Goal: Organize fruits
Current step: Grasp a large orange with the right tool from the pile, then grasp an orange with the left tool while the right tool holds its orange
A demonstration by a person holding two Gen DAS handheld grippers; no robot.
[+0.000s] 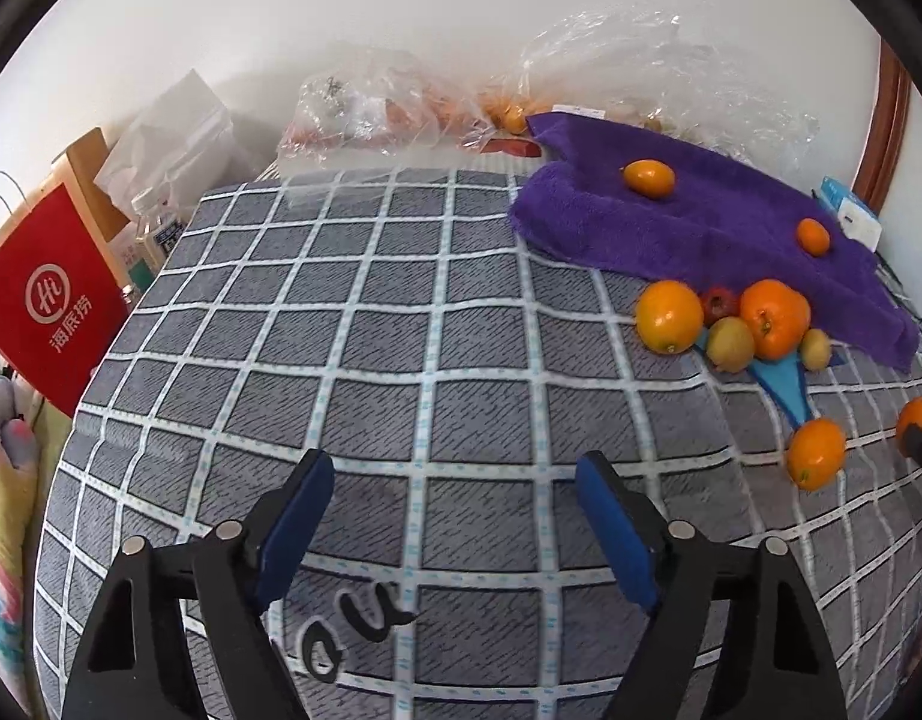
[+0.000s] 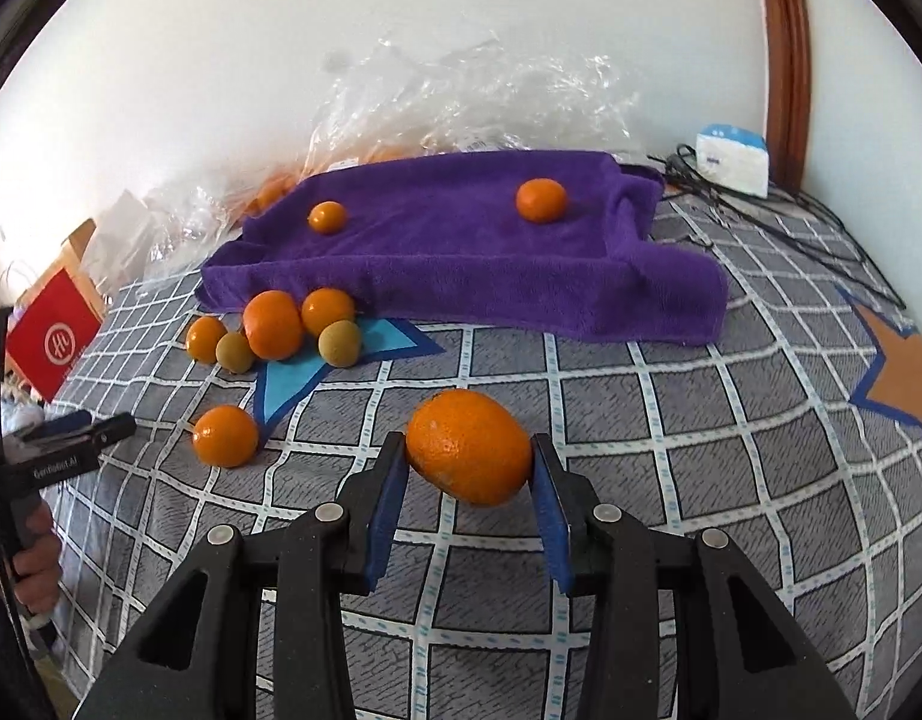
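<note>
Right gripper point(image 2: 469, 462) gripping an orange point(image 2: 468, 446) between its blue pads, just above the checked bedcover point(image 2: 670, 480), left gripper point(image 1: 455, 483) standing wide apart holding nothing, more fruit clustering beside the purple towel point(image 2: 461, 246)

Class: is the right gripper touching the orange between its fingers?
Touching. The right wrist view shows both blue pads of the right gripper pressed against the sides of the orange.

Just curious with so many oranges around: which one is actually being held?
The big orange clamped in the right gripper, nearest the camera. The others lie loose on the checked bedspread or purple towel.
</note>
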